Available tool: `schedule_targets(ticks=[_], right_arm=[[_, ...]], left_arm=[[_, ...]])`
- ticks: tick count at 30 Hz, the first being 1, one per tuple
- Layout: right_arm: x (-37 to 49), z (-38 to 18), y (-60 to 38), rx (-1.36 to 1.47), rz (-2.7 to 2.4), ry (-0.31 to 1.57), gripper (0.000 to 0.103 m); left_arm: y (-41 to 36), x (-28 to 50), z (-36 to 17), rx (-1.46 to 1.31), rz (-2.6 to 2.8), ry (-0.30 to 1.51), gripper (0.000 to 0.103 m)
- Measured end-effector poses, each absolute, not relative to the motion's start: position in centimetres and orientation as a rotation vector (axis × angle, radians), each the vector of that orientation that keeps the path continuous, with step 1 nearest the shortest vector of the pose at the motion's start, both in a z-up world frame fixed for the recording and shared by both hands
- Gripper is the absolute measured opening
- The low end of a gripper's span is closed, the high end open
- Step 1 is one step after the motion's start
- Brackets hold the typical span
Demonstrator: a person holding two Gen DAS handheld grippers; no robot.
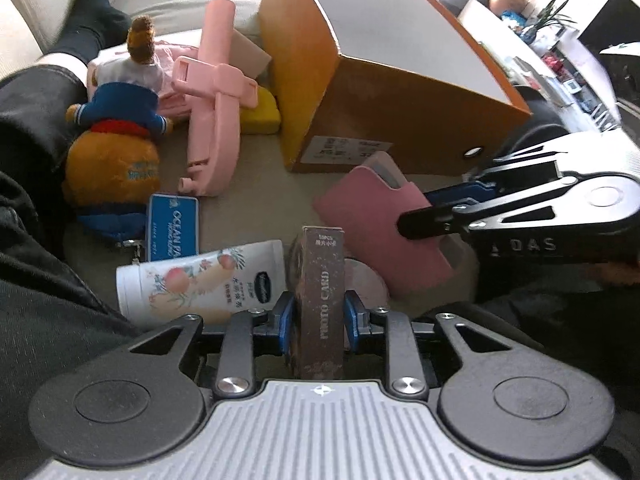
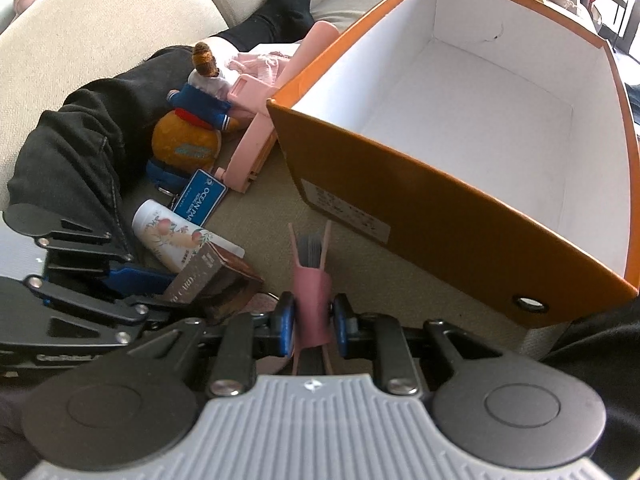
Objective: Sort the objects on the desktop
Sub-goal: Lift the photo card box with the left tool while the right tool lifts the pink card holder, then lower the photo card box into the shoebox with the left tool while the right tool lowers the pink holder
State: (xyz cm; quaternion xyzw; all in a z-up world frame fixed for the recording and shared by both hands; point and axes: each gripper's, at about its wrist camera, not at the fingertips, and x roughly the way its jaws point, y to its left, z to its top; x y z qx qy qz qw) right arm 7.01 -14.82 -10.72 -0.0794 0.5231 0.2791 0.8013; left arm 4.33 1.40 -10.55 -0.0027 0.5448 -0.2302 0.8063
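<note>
My left gripper [image 1: 319, 320] is shut on a brown photo card box [image 1: 322, 280], held on edge; the box also shows in the right wrist view [image 2: 208, 276]. My right gripper [image 2: 313, 320] is shut on a pink card sleeve [image 2: 312, 300] with grey cards inside; the sleeve shows in the left wrist view [image 1: 380, 220] just right of the photo card box. An open orange cardboard box [image 2: 460, 208] with an empty white inside stands ahead of the right gripper, and it also shows in the left wrist view [image 1: 400, 120].
On the beige sofa cushion lie a white peach-print tube [image 1: 200, 280], a blue Ocean Park tag [image 1: 172, 226], an orange plush toy in a blue jacket [image 1: 116, 148], a pink plastic holder [image 1: 216, 112], a yellow block [image 1: 262, 114]. A person's dark-trousered legs lie at the left [image 1: 32, 160].
</note>
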Motion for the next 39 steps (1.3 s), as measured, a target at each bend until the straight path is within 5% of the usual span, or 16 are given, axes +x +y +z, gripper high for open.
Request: schedule_targets(ticks=[8, 25, 39], right_arm=[[6.9, -9.4, -15.4, -0.165, 0.618, 1.082, 0.021], [9.3, 2.6, -22.1, 0.141, 0.623, 0.757, 0.021], [17.8, -6.7, -23.8, 0.351, 0.353, 0.952, 0.021]], left_arm=[[1.7, 4.4, -9.1, -0.022, -0.457, 1.112, 0.027], [0.5, 9.7, 3.1, -0.158, -0.504, 0.815, 0.025], [-8.0, 18.2, -4.2, -0.013, -0.44, 1.068, 0.025]])
